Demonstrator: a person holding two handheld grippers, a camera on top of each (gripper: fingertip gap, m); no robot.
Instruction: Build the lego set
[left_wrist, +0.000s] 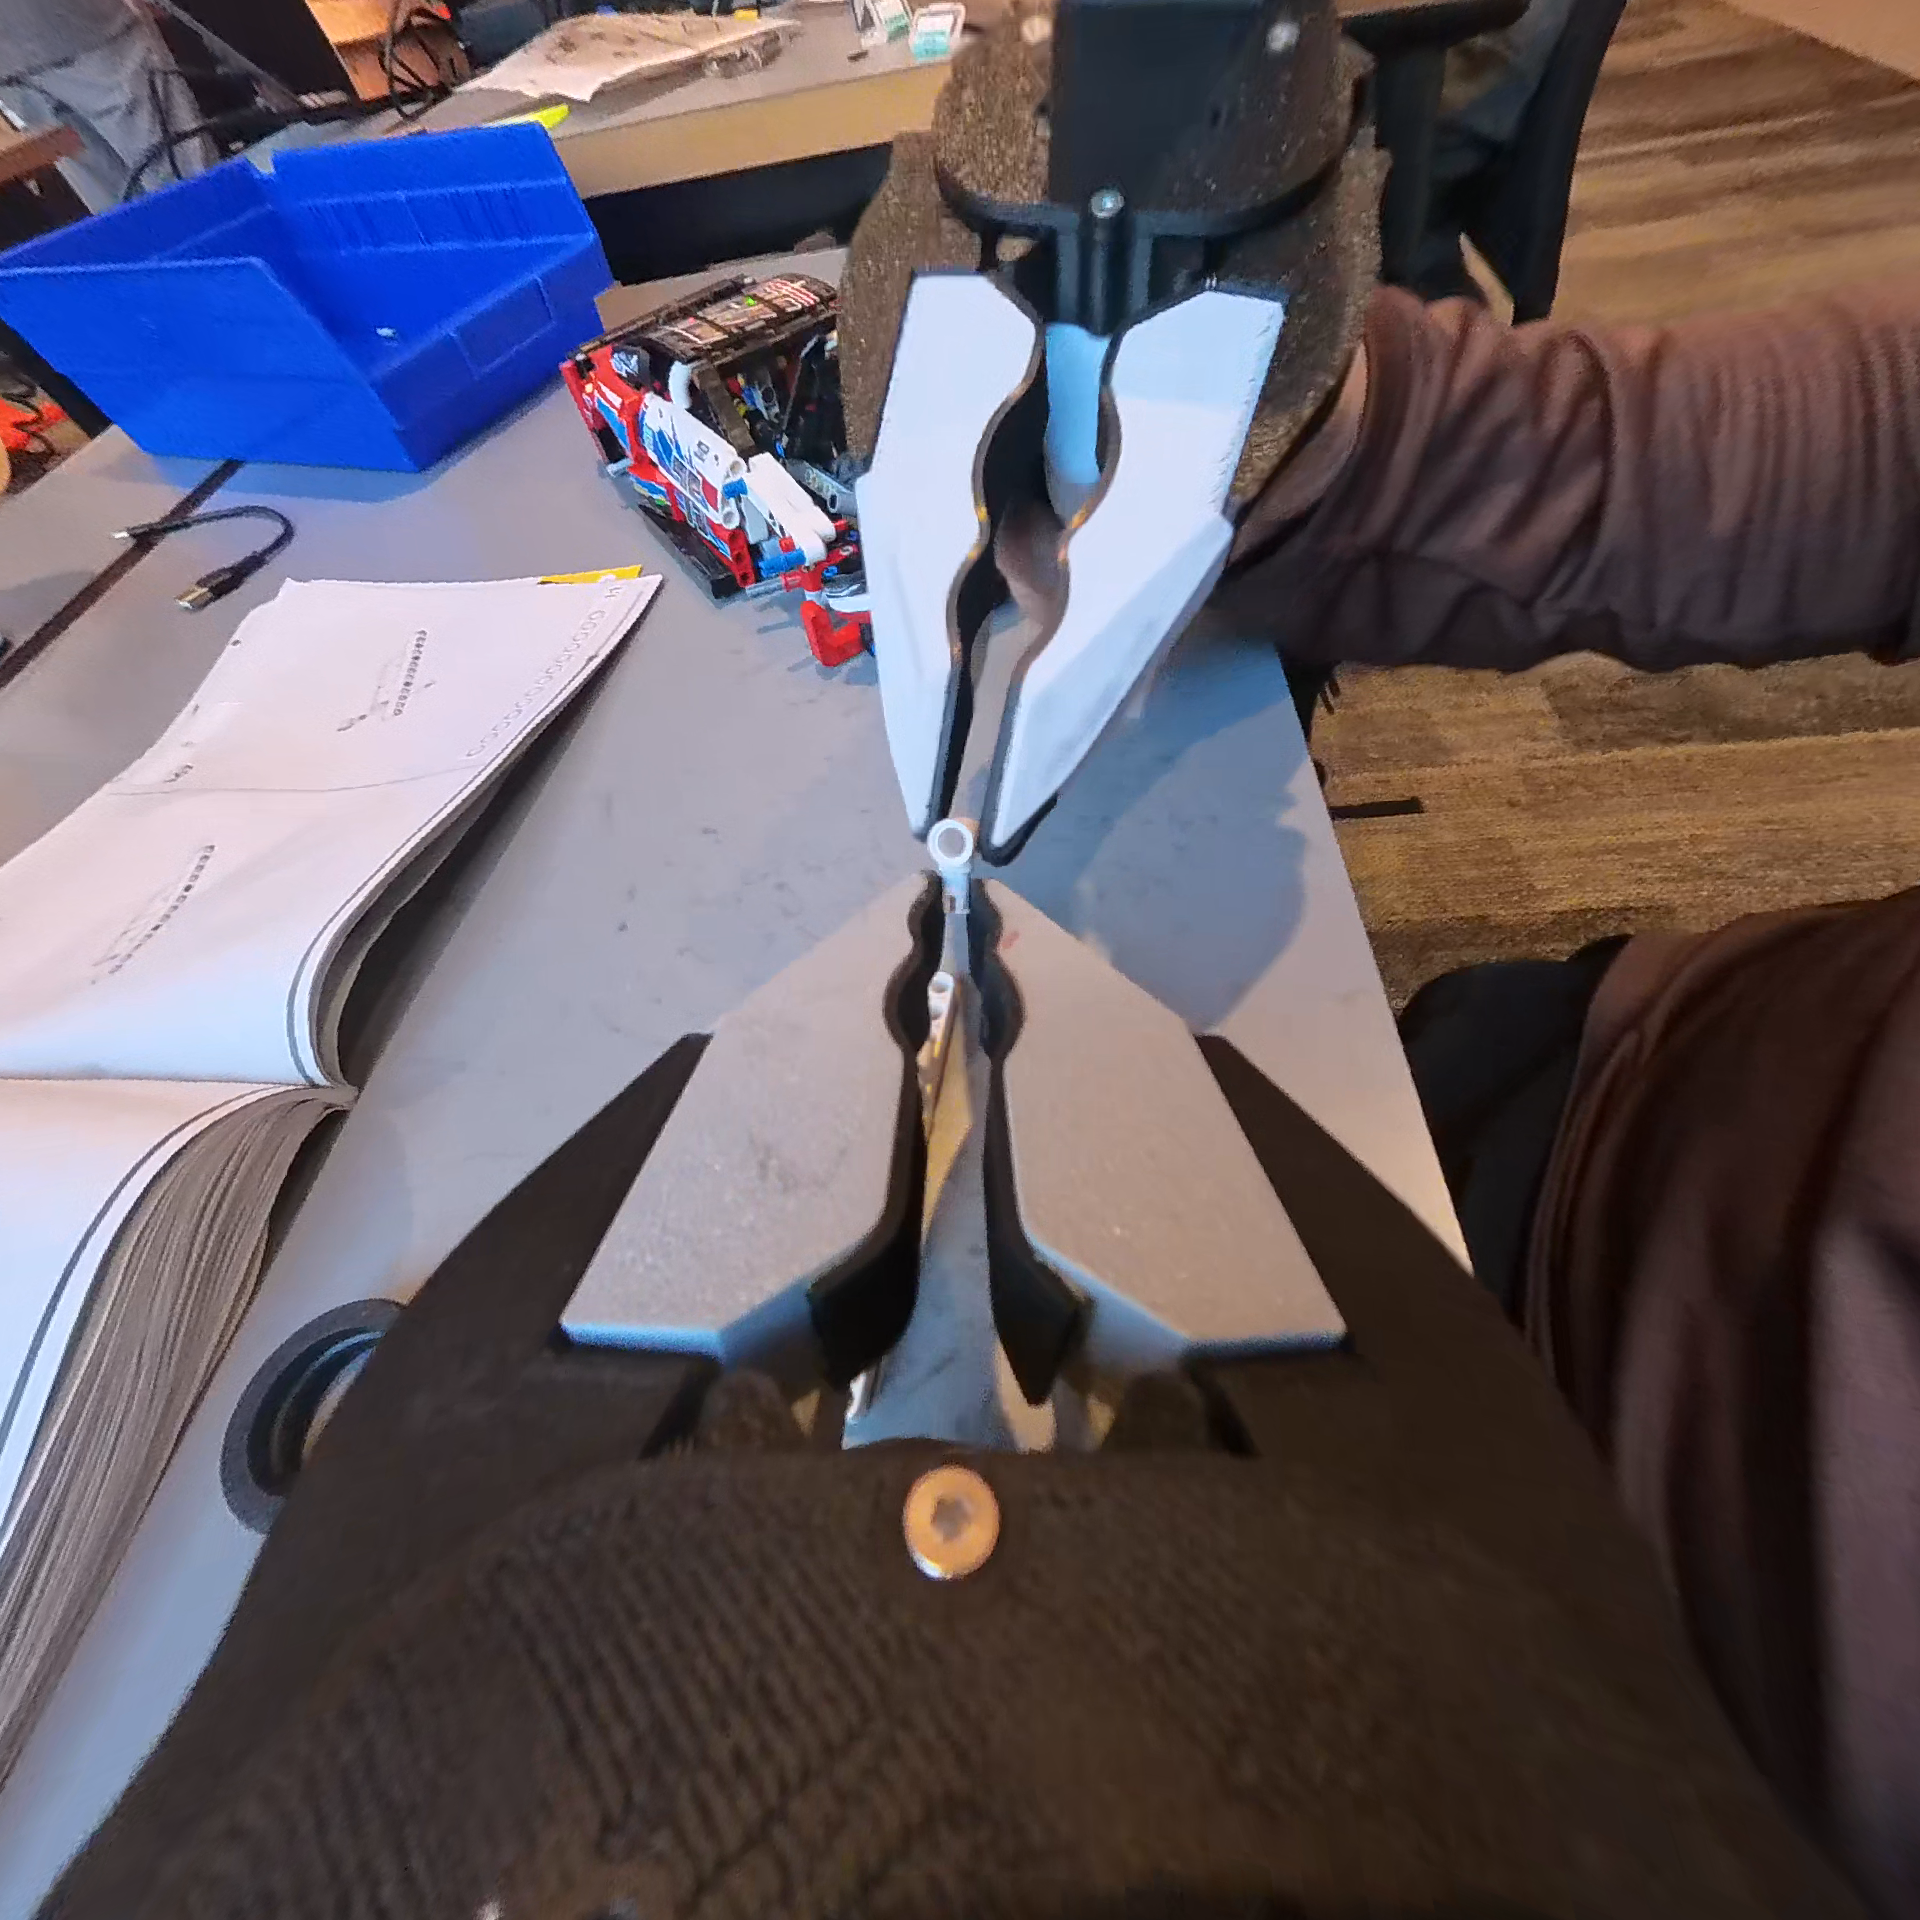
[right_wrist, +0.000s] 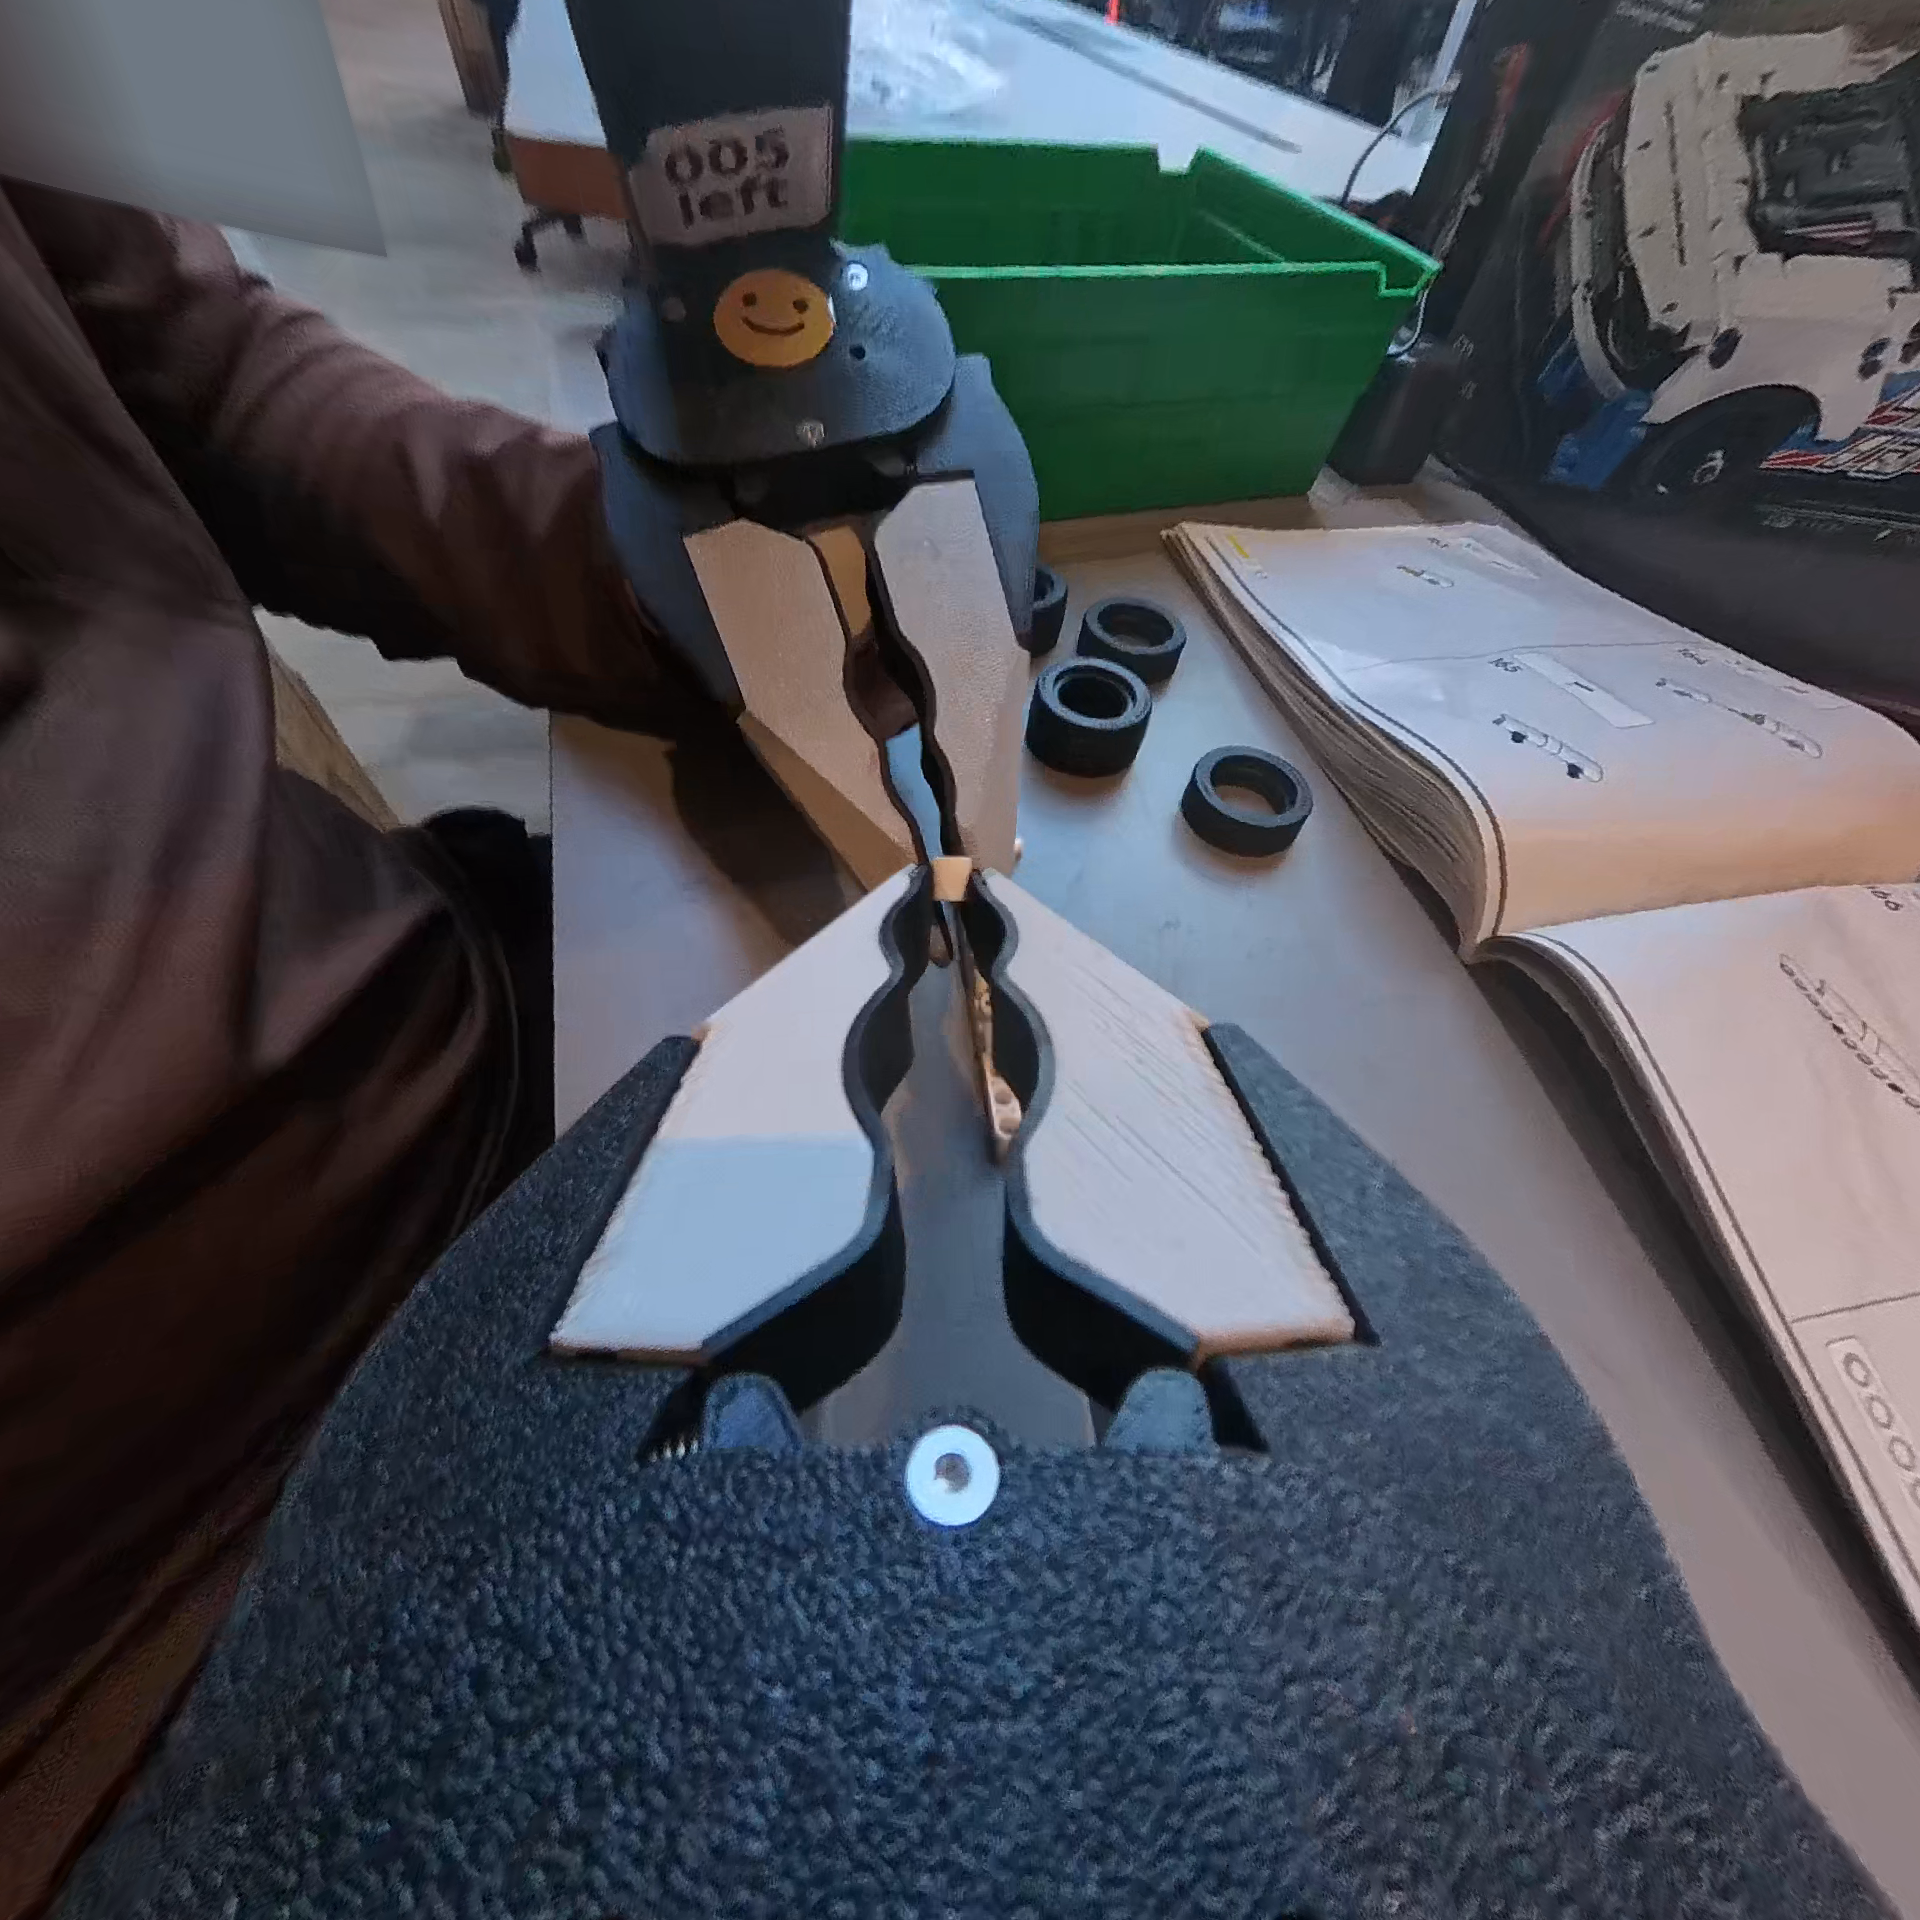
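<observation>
Above the near edge of the grey table, the two grippers meet tip to tip; left gripper has its fingers drawn together on a thin white lego piece, a small part w/ a round ring end that sticks out past the tips, plus a pale holed strip running back between the fingers; right gripper, seen from its own camera, is clamped on a small tan lego bit at its tips, w/ a slim beam w/ holes lying back along its inner right finger; whether these are one part or two pressed together I can't tell; both held in the air, off the table; in the left view the half-built lego car, red, white, blue & black, sits farther back on the table, just beside the opposite gripper; blue bin behind it to the left; open instruction book lies left of the grippers, black cable beyond it; right view shows four black tyres loose on the table near the book, a green bin at the back, & the set's box standing at right; brown sleeves hold both tools.
</observation>
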